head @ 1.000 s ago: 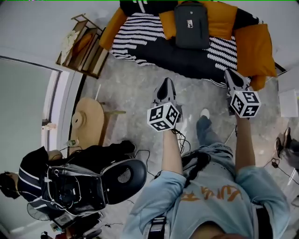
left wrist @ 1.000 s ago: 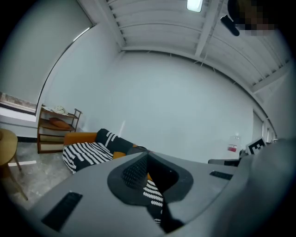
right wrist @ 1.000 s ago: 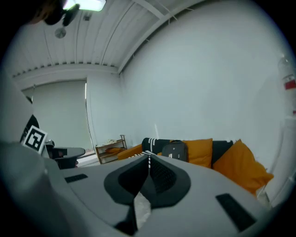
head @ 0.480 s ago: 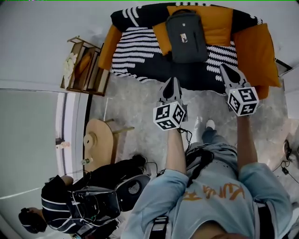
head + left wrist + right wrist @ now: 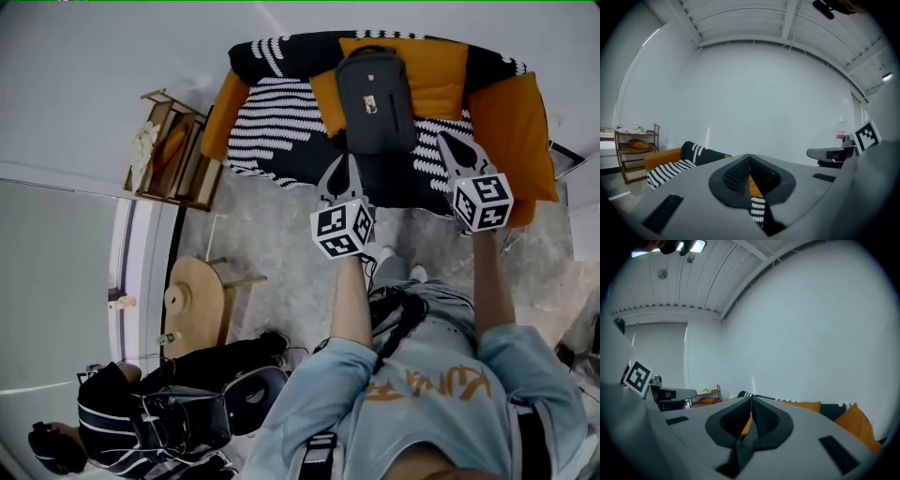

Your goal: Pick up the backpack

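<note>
A dark grey backpack point(image 5: 376, 98) lies flat on a sofa point(image 5: 262, 108) with a black-and-white striped cover and orange cushions, at the top of the head view. My left gripper point(image 5: 343, 165) hovers at the sofa's front edge, just below and left of the backpack, shut with nothing in it. Over the sofa's front edge to the backpack's lower right hangs my right gripper point(image 5: 445, 141), also shut and empty. In the left gripper view point(image 5: 750, 164) and the right gripper view point(image 5: 751, 408) the jaws meet tip to tip, and the backpack is hidden behind them.
A wooden shelf rack point(image 5: 173, 150) stands left of the sofa against the white wall. A round wooden stool point(image 5: 194, 305) and a seated person with gear and a dark chair point(image 5: 178, 408) are at lower left. Marbled floor point(image 5: 272, 234) lies between the person and the sofa.
Both grippers have moved forward and risen towards the sofa, from over the floor to its front edge. The backpack now lies closer. Both stayed shut.
</note>
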